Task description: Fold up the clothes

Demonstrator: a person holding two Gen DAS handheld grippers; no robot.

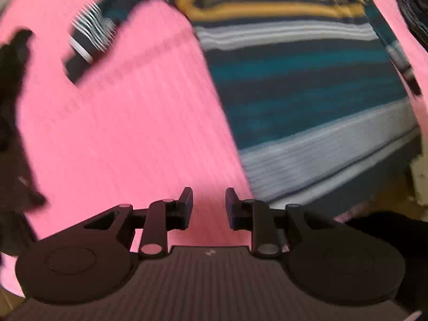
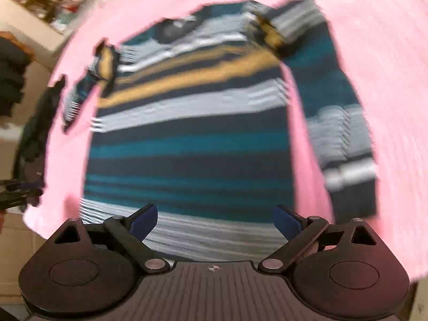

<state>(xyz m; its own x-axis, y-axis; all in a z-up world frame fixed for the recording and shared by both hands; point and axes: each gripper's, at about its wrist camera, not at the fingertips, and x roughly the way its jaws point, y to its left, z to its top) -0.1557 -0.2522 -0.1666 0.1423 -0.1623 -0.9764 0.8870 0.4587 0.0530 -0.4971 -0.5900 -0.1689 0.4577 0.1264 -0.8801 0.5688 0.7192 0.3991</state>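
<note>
A striped sweater (image 1: 307, 80) in navy, teal, grey and mustard lies flat on a pink cover (image 1: 120, 133). In the left wrist view, one sleeve (image 1: 91, 34) reaches up and to the left. My left gripper (image 1: 209, 195) hangs over bare pink just left of the sweater's hem, its fingers apart with nothing between them. The right wrist view shows the whole sweater (image 2: 187, 133), neck far, with one sleeve (image 2: 342, 123) lying down the right side. My right gripper (image 2: 216, 211) stands wide open above the grey-striped hem and holds nothing. Both views are blurred.
Dark garments (image 1: 16, 107) lie at the pink cover's left edge, seen also as a dark heap (image 2: 32, 133) in the right wrist view. A stack of dark clothes (image 2: 10, 75) sits beyond that edge. Another dark pile (image 1: 414, 13) is at the far right.
</note>
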